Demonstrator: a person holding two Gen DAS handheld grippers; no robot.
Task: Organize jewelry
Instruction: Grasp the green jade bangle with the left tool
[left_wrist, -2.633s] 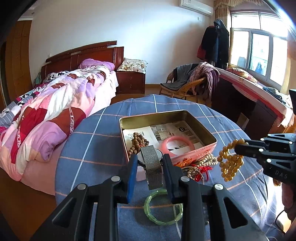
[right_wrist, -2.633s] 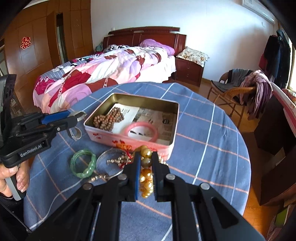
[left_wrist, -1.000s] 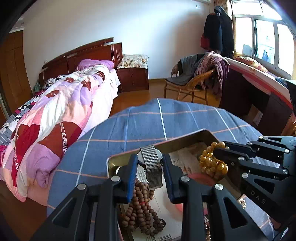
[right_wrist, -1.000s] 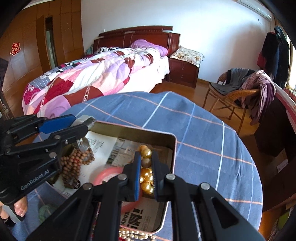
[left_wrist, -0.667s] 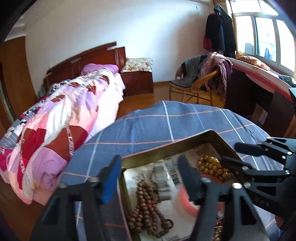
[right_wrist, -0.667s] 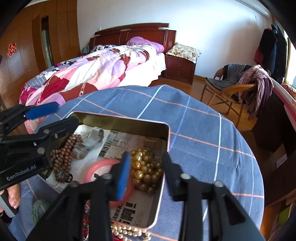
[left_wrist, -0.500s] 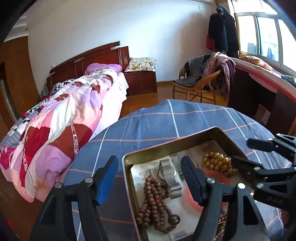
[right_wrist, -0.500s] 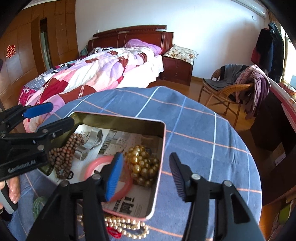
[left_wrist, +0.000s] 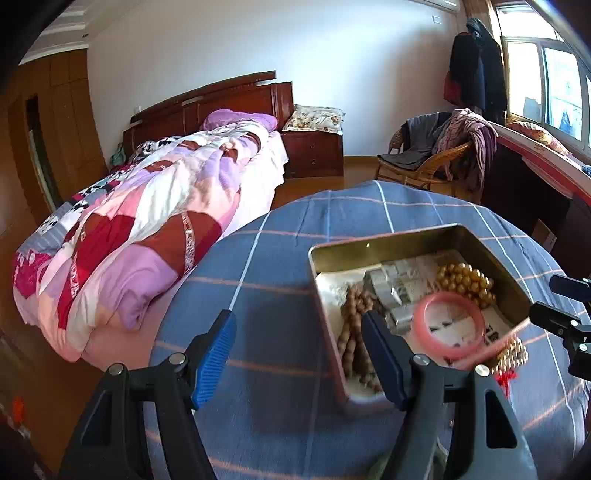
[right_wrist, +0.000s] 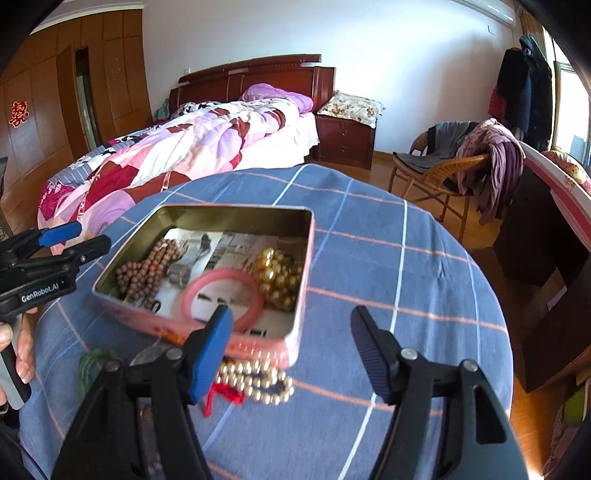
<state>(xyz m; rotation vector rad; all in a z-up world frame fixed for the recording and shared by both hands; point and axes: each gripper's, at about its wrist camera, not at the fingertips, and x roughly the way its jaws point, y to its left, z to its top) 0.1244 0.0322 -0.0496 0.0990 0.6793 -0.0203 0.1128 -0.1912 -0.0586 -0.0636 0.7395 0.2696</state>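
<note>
A pink metal tin (right_wrist: 297, 321) (left_wrist: 491, 251) sits on the round table with the blue checked cloth (right_wrist: 388, 266). Inside lie a brown wooden bead string (right_wrist: 144, 273) (left_wrist: 352, 332), a silver mesh-band watch (right_wrist: 184, 264) (left_wrist: 391, 295), a pink bangle (right_wrist: 221, 299) (left_wrist: 448, 326) and a gold bead bracelet (right_wrist: 280, 275) (left_wrist: 465, 282). A pearl necklace with red thread (right_wrist: 255, 380) and a green bangle (right_wrist: 88, 363) lie on the cloth in front of the tin. My left gripper (left_wrist: 299, 354) is open and empty at the tin's left. My right gripper (right_wrist: 291, 343) is open and empty above the tin's near edge.
A bed with a pink patchwork quilt (right_wrist: 192, 147) stands beyond the table on the left. A wicker chair draped with clothes (right_wrist: 461, 162) is at the back right. A dark desk (right_wrist: 546, 221) stands close to the table's right edge.
Both grippers opened and let go: the watch and the gold bead bracelet now lie in the tin. Both grippers then drew back from the tin, the left one moving leftwards.
</note>
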